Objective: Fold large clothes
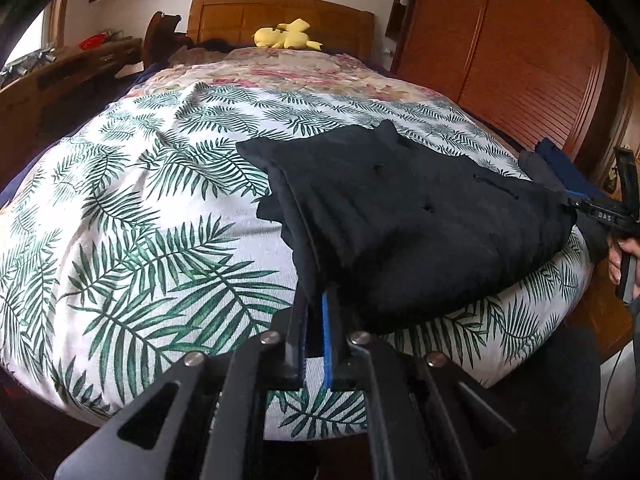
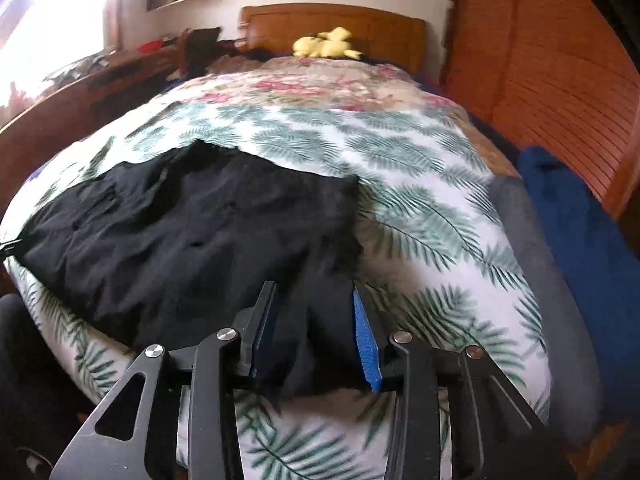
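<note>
A black garment [image 1: 416, 220] lies folded on the near end of the bed with the palm-leaf cover [image 1: 132, 216]. My left gripper [image 1: 316, 292] is shut on the garment's left edge, its blue-padded fingers pinching several layers of cloth. In the right wrist view the same black garment [image 2: 192, 236] spreads left of centre. My right gripper [image 2: 314, 292] is open, its fingers standing either side of the garment's near right corner, which lies between them. The right gripper also shows in the left wrist view [image 1: 576, 202] at the garment's right edge.
A grey garment [image 2: 532, 264] and a blue garment [image 2: 580, 236] lie along the bed's right edge. A yellow plush toy [image 1: 286, 35] sits by the wooden headboard [image 1: 280, 16]. A wooden wardrobe [image 1: 520, 48] stands at the right, a desk [image 1: 60, 76] at the left.
</note>
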`<state>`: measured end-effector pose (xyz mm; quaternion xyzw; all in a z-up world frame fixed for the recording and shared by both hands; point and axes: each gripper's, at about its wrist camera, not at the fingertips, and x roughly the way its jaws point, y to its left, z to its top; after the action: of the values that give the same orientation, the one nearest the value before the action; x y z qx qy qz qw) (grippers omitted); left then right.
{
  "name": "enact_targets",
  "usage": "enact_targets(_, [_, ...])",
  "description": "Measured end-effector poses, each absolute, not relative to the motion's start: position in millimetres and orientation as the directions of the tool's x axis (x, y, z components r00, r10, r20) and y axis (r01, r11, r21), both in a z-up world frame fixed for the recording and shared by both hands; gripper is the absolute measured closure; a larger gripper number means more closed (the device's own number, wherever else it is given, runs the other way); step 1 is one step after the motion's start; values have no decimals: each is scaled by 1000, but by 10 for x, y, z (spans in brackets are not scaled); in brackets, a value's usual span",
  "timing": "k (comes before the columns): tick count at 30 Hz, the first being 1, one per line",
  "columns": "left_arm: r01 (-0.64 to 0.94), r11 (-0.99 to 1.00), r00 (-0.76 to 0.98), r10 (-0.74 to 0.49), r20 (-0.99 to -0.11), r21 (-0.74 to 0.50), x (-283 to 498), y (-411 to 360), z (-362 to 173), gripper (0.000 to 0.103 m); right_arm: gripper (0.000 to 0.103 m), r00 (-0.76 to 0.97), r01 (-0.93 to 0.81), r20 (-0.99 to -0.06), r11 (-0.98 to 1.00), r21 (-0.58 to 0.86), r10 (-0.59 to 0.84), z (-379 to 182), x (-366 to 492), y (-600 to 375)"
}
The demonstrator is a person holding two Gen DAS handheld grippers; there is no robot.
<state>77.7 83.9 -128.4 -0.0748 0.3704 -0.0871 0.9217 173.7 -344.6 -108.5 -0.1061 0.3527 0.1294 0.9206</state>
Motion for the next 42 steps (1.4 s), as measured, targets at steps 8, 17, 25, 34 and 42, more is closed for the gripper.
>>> enact_targets(8, [101,974,705,-213,-676,-201,787,846,-1290,101,66,731,-388,-641,915,-109,234,-910,1935,-2891])
enact_targets(17, [111,971,690,-228,-687,-211,813,860,-1320,101,66,611,-543,-695,840,-19,379,-1353,2145,-2054])
enact_targets(25, [120,963,665,-258,-701,-240,863,897,-1385,100,65,539,-555,-771,831,-24,338,-1891,2204,-1843])
enact_targets(34, [101,955,650,-274,-708,-278,831,948,-1514,95,65,576,-528,-758,847,-58,307,-1730,2044,-1877])
enact_targets(42, [97,945,641,-300,-707,-313,736,985,-1572,92,64,557,-571,-755,820,-44,347,-1734,1709,-1918])
